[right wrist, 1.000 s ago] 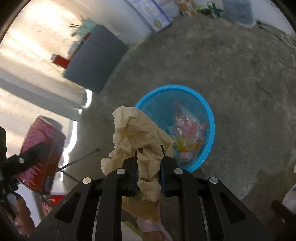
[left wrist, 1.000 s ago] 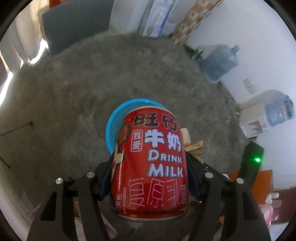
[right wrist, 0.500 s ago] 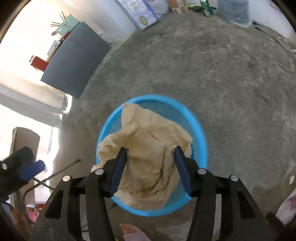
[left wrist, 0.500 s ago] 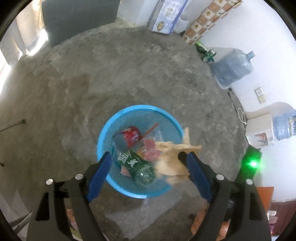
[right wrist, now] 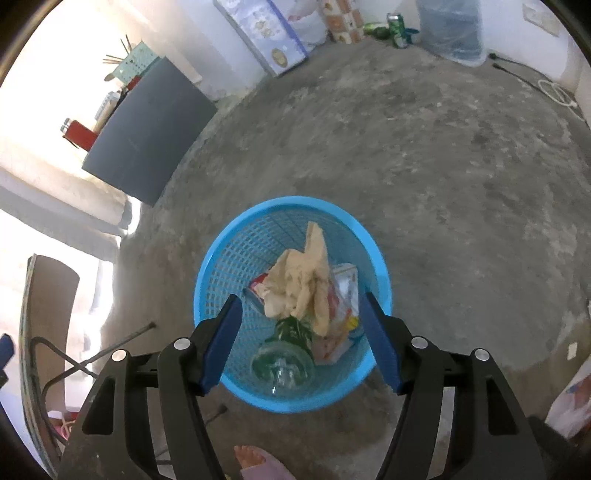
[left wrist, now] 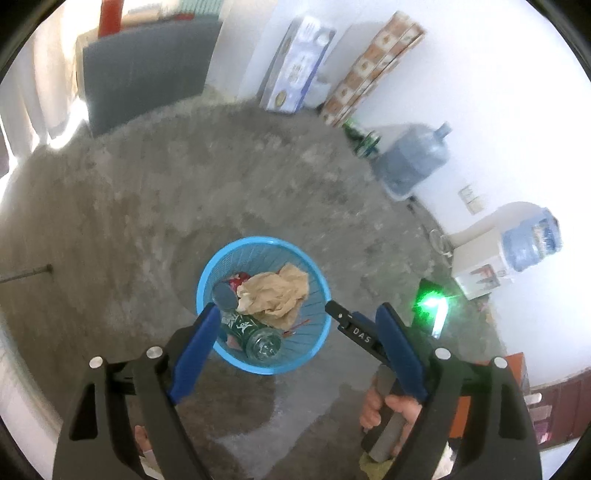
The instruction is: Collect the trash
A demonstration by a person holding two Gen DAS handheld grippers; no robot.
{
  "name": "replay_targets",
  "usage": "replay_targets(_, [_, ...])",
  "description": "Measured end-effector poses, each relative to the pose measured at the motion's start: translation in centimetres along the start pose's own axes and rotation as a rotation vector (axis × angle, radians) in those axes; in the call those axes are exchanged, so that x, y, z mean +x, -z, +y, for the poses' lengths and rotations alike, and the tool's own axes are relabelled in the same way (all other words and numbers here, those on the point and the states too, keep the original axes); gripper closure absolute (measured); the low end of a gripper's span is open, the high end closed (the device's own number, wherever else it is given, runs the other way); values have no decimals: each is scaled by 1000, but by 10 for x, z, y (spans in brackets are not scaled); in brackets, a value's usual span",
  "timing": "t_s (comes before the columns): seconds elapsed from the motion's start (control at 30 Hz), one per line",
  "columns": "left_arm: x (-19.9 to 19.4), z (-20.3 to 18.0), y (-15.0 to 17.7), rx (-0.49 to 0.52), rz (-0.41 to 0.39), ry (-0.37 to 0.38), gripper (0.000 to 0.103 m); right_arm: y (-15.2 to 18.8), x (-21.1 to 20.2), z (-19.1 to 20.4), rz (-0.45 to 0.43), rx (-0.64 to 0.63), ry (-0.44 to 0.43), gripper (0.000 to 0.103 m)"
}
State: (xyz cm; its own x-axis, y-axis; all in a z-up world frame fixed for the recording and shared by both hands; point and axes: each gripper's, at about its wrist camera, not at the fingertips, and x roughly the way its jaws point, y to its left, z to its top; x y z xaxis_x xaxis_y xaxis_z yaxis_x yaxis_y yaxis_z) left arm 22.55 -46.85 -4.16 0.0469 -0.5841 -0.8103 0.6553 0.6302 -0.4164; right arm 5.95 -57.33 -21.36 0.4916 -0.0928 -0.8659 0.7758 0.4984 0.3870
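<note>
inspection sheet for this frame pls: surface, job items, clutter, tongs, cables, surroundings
Surface: bare concrete floor, patchy.
Job's things: blue mesh basket holds crumpled tan paper, a green glass bottle on its side, a red can and a snack wrapper.
Clutter: green bottles by the far wall.
Tongs: left tongs open, nothing held; right tongs open, nothing held; both above the basket.
Cables: white cord on the floor near the wall.
Surroundings: water jug, cardboard boxes, dark panel, water dispenser.
</note>
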Motion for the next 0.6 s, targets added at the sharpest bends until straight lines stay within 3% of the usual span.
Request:
replay_targets(0.17, [-79,3,39,27,-121,52,15,34,-52,-1,-57,-18,-11,39])
replay_targets(0.3, [-130,23,82,29,-190,49,13,73,-94,4,-89,-47,-26,31])
replay_targets(0.5, [-202,63,160,-6,-261,-24,11,124,-129,17,-90,-93,-47,24])
replay_targets(0.6, [-235,79,201,-13,-316,-109,9,136,-138,38,-86,-146,-64,24])
